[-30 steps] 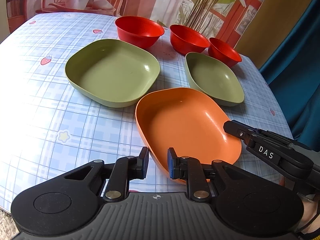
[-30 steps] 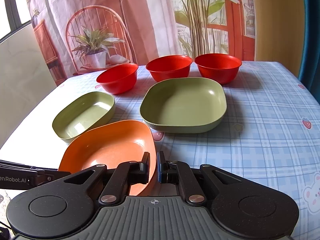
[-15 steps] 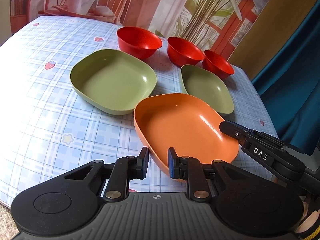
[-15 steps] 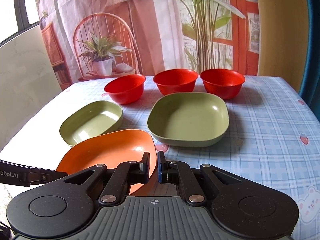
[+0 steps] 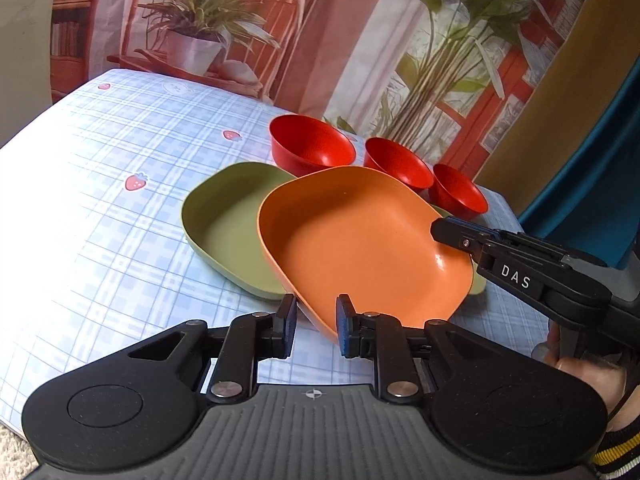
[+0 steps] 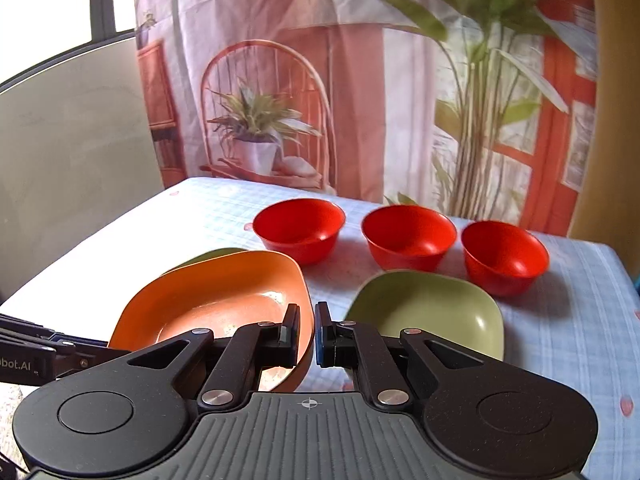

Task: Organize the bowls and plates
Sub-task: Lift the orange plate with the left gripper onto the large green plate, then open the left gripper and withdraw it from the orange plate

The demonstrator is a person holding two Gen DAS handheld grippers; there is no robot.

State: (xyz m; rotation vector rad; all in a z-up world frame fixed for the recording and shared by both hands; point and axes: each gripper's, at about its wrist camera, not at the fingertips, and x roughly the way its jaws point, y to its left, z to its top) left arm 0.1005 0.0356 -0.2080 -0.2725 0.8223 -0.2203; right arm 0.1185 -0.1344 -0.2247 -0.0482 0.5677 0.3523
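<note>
Standing in a row at the far side of the checked tablecloth (image 6: 580, 320) are three red bowls (image 6: 408, 236), spaced a little apart, with a printed curtain showing a potted plant (image 6: 256, 136) hanging behind them. Two green plates sit nearer: one (image 5: 224, 224) lies on the left side of the table, partly hidden behind the raised orange plate (image 5: 360, 248), and the other (image 6: 428, 312) rests just in front of the right-hand bowls; from the left wrist view only a sliver of that second plate shows past the orange plate's edge. The orange plate is tilted and appears lifted off the cloth, overlapping the left green plate in both views. The right gripper (image 6: 307, 336) has its jaws drawn nearly together on the orange plate's rim, one finger inside the dish and one outside, pinching the wall. The left gripper (image 5: 316, 330) has its jaws parted by a moderate gap, with the plate's near edge sitting between or just above the fingertips; whether the pads touch it cannot be told.
</note>
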